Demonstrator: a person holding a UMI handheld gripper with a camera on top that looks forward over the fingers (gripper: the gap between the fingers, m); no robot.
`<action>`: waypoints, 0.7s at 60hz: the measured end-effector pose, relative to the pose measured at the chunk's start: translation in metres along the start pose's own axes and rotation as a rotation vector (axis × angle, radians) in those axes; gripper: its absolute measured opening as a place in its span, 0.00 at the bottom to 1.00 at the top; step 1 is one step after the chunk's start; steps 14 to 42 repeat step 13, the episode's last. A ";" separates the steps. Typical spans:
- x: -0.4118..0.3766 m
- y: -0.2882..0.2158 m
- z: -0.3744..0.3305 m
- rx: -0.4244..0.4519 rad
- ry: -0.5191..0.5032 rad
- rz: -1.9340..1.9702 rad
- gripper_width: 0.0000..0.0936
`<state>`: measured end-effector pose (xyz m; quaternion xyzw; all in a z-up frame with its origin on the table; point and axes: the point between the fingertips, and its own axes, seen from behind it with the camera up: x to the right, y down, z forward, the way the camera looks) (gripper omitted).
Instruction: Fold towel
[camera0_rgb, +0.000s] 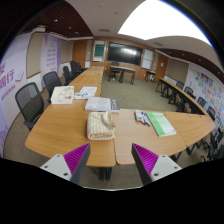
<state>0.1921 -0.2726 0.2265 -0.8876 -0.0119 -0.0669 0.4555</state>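
A folded cream towel (100, 124) lies on the near wooden table (65, 130), close to its right edge. My gripper (111, 160) is held well back from the table and above the floor, with the towel beyond the fingers. The fingers are spread wide apart with nothing between them; the left purple pad (75, 159) and the right purple pad (146, 158) both show.
A second table (165, 140) stands to the right, bearing a green booklet (160, 123) and papers. More papers (97, 103) and a stack (63, 94) lie on the tables behind. Black chairs (30, 102) line the left side. Grey floor lies below the gripper.
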 end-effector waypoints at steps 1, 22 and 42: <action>0.000 0.000 -0.002 0.003 0.001 0.000 0.91; -0.005 -0.001 -0.016 0.020 -0.005 -0.017 0.91; -0.005 -0.001 -0.016 0.020 -0.005 -0.017 0.91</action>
